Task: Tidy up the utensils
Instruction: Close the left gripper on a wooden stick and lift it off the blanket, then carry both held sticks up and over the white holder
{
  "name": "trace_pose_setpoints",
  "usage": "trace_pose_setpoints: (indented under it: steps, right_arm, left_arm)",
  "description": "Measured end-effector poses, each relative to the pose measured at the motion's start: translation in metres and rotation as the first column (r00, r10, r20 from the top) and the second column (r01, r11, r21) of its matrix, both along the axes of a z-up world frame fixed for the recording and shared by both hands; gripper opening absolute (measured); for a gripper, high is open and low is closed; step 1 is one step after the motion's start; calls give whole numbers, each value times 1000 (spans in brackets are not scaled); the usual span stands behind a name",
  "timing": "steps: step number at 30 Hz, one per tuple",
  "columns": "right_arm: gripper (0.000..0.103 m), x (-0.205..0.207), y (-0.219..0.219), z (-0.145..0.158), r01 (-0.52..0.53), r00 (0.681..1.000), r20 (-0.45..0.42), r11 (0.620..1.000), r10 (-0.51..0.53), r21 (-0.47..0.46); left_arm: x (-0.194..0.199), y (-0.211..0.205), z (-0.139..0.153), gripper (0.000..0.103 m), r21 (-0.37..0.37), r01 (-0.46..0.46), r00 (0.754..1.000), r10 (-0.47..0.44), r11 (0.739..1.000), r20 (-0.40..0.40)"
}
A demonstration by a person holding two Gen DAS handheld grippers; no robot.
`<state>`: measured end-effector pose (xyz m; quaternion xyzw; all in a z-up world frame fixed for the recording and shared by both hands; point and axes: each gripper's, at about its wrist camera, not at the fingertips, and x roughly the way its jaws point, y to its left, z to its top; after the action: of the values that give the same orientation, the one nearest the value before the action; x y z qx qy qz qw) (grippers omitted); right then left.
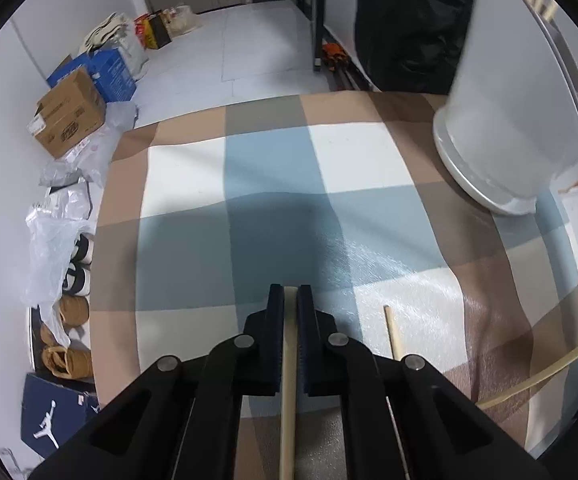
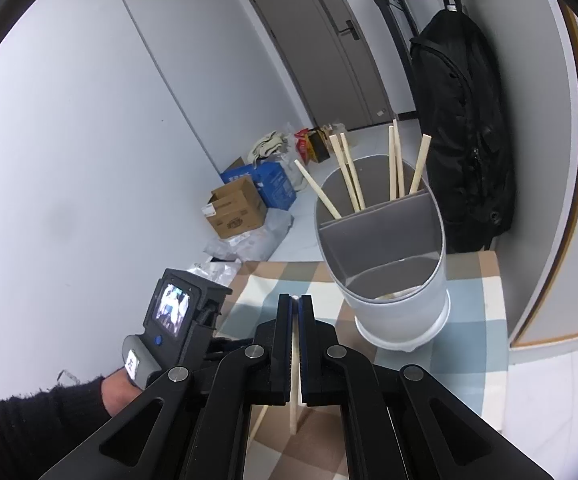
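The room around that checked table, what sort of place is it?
Probably the entrance area of a home: shoes and cardboard boxes lie along the wall, a door stands behind, and a black backpack hangs nearby.

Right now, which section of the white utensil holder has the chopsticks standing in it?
The far section of the utensil holder, behind the grey divider: six chopsticks lean upright there. The middle section looks empty; the nearest shows only pale sticks low inside.
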<state>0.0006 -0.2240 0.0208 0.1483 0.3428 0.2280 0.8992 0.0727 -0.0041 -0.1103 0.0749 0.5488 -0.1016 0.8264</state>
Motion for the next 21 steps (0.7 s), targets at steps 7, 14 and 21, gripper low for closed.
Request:
trace_pose_setpoints:
  steps: [7, 14, 21]
  right_arm:
    - [2, -2, 3, 3, -4, 1000, 16, 1000, 5, -9]
    - [2, -12, 7, 12, -6, 998, 56, 1000, 8, -29]
    - [2, -16, 8, 31, -3, 995, 100, 1000, 6, -29]
  left_arm:
    - [-10, 17, 36, 2, -84, -94, 987, 104, 992, 124]
    - [-38, 24, 91, 2, -198, -108, 942, 164, 974, 292]
    - [-48, 16, 136, 2, -309, -75, 888, 204, 948, 412]
